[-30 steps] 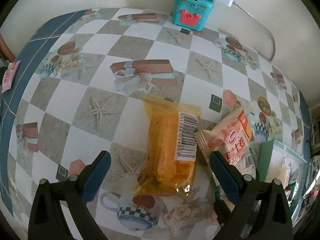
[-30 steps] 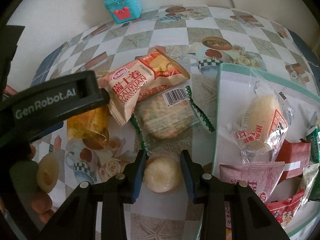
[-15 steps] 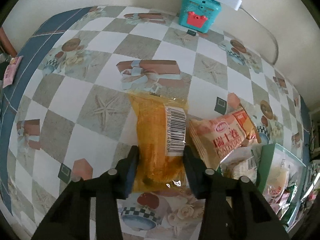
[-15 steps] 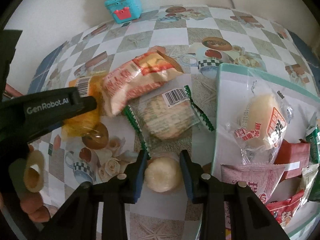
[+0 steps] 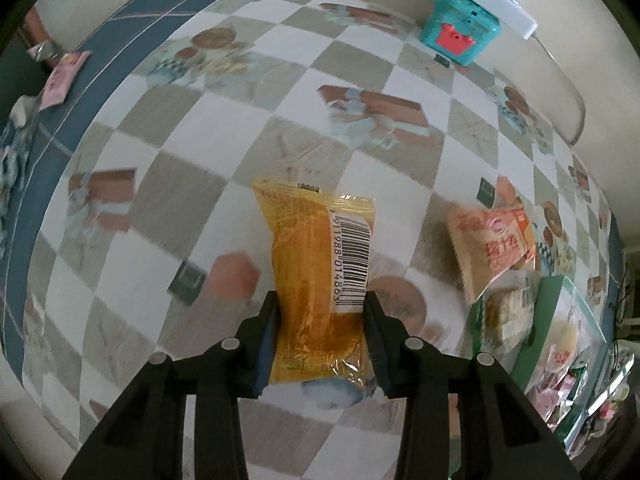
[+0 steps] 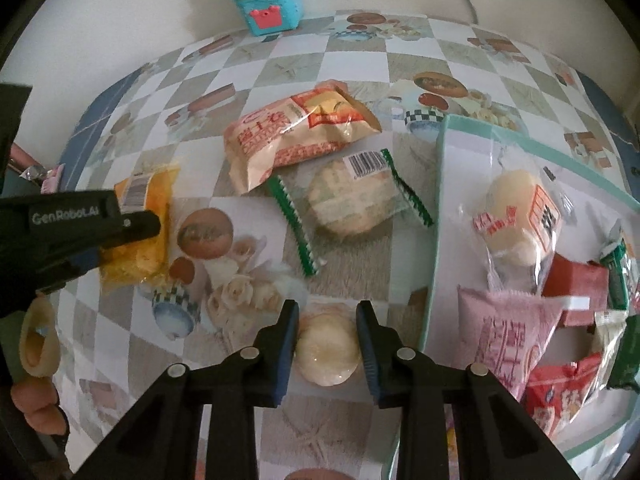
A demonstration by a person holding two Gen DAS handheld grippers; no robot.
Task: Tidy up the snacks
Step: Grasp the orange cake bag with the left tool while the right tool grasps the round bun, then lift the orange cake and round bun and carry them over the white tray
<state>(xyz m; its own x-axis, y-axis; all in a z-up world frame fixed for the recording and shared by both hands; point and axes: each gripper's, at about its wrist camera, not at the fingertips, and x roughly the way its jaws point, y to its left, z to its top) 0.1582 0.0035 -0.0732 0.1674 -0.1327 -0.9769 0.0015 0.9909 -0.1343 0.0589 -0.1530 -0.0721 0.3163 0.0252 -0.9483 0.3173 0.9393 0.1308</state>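
A: What does each gripper hold?

B: The left gripper (image 5: 320, 312) is clamped on the yellow packet (image 5: 320, 280), which stands out ahead of its jaws over the table (image 5: 200, 184). The right gripper (image 6: 326, 320) points down at a round bun (image 6: 326, 350); its jaws are closing on the bun's clear wrapper, the pads at its sides.

A: Where do the sorted snacks lie?

B: In the tray (image 6: 436, 216) at right. It already holds a wrapped bun (image 6: 520, 220), a pink packet (image 6: 504, 332), a red box (image 6: 576, 292) and a red packet (image 6: 560, 392).

A: What is left outside it?

B: Besides the two gripped items, two snacks lie on the table just beside the tray: the orange packet (image 6: 296, 136) and, partly under it, the green-edged cracker (image 6: 352, 204).

A: How far along is the task, then?

B: Judged past the midpoint: several items are stowed, four are not. The two gripped snacks probably go next, then the last pair.
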